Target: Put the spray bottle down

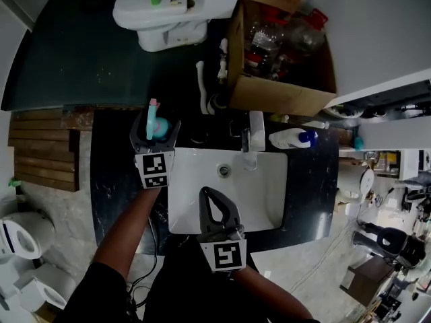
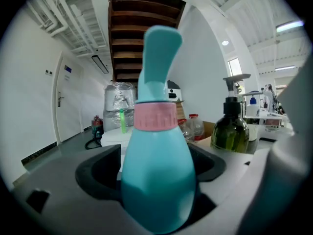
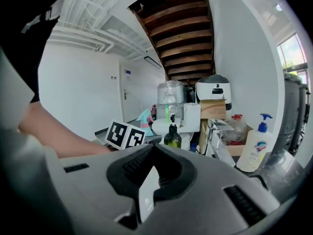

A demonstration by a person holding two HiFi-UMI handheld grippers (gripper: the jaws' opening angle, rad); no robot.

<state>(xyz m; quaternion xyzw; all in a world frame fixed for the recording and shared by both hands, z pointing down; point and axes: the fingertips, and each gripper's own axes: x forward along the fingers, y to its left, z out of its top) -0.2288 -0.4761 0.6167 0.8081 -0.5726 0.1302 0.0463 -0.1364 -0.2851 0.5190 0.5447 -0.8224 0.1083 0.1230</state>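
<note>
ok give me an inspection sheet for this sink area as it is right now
surface: dark counter with a white sink basin and faucet
job's things: teal spray bottle with a pink collar, upright, left of the basin; base contact not visible
clutter: white soap pump bottle right of the faucet; dark green pump bottle; cardboard box of plastic bottles
grippers: left tongs shut on the spray bottle; right tongs shut, empty, over the basin
cables: thin dark cable by the left arm
surroundings: toilet, wooden boards

Head view looks down; both gripper views look level, sharing the pump bottle (image 2: 231, 131).
</note>
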